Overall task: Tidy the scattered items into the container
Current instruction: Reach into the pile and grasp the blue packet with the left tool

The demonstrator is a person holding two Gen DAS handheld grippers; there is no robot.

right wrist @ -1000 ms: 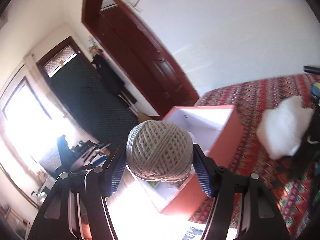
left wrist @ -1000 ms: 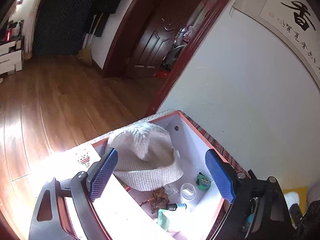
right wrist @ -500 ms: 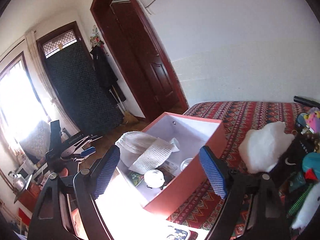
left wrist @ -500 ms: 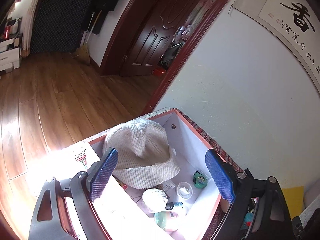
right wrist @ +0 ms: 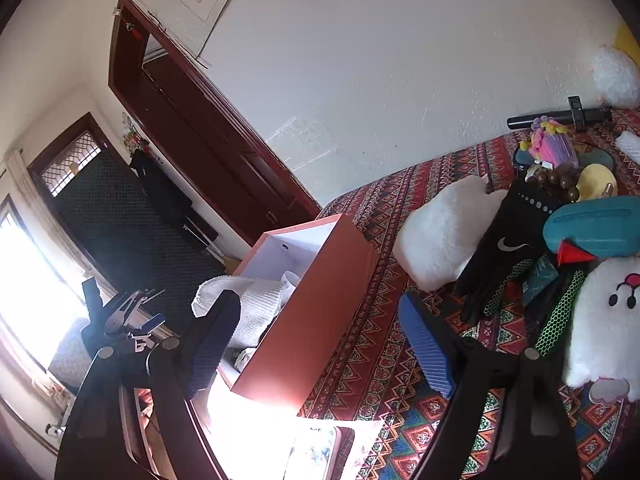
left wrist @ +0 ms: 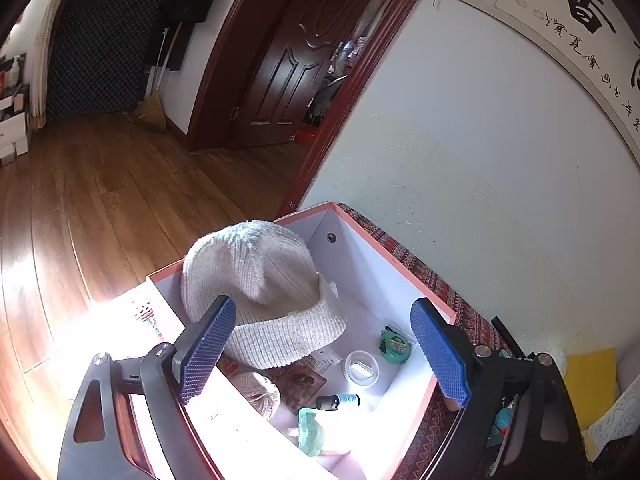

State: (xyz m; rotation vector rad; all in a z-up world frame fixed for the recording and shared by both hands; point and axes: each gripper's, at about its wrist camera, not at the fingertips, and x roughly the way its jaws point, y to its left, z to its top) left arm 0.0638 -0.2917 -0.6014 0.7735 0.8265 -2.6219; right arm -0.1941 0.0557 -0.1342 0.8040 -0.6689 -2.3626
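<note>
With both my left jaws (left wrist: 320,356) and right jaws (right wrist: 320,340) apart and empty, the soft, light black glove (right wrist: 500,256) on the bed beside the box (right wrist: 312,320) wants pinching mid-palm.

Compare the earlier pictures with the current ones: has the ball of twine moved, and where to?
Yes. The ball of twine has left the right gripper, which now stands open and empty, and lies inside the orange box, beside the knitted hat.

Twine ball (left wrist: 256,394) out of right tool (right wrist: 320,340), now inside box (left wrist: 404,276).
</note>
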